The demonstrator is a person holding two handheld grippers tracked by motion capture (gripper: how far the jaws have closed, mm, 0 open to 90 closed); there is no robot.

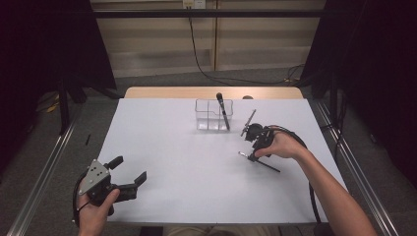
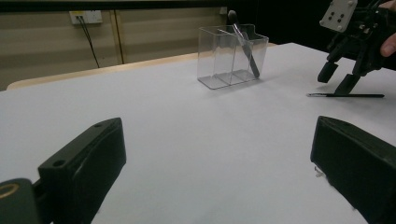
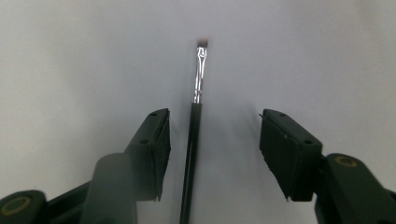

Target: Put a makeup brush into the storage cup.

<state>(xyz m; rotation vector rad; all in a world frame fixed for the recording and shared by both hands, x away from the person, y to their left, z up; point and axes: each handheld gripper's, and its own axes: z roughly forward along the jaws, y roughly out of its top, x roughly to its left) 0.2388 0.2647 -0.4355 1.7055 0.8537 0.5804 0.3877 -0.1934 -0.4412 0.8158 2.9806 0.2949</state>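
The brush (image 3: 194, 140) lies flat on the white counter (image 1: 187, 167), right of centre, its bristle end pointing toward the middle. The right gripper (image 3: 212, 154) is down over it with fingers (image 3: 289, 154) spread, one on each side of the black handle, neither touching it as far as I can tell. The handle runs closer to the finger on the left of the right gripper view. In the left gripper view that gripper (image 2: 340, 79) stands tip-down right at the brush (image 2: 345, 95).

Behind it, toward the far edge, sits a clear divided organizer (image 1: 214, 115) with another brush (image 1: 223, 110) leaning in its right-hand compartment. A third thin brush (image 1: 249, 122) pokes up just beside the right hand (image 1: 282, 146), tilted; can't tell what holds it.

The left gripper (image 1: 129, 172) hangs near the near-left corner, fingers (image 2: 84, 172) wide apart, holding nothing. Loads of bare counter between the two grippers, and across the whole left half up to the organizer.
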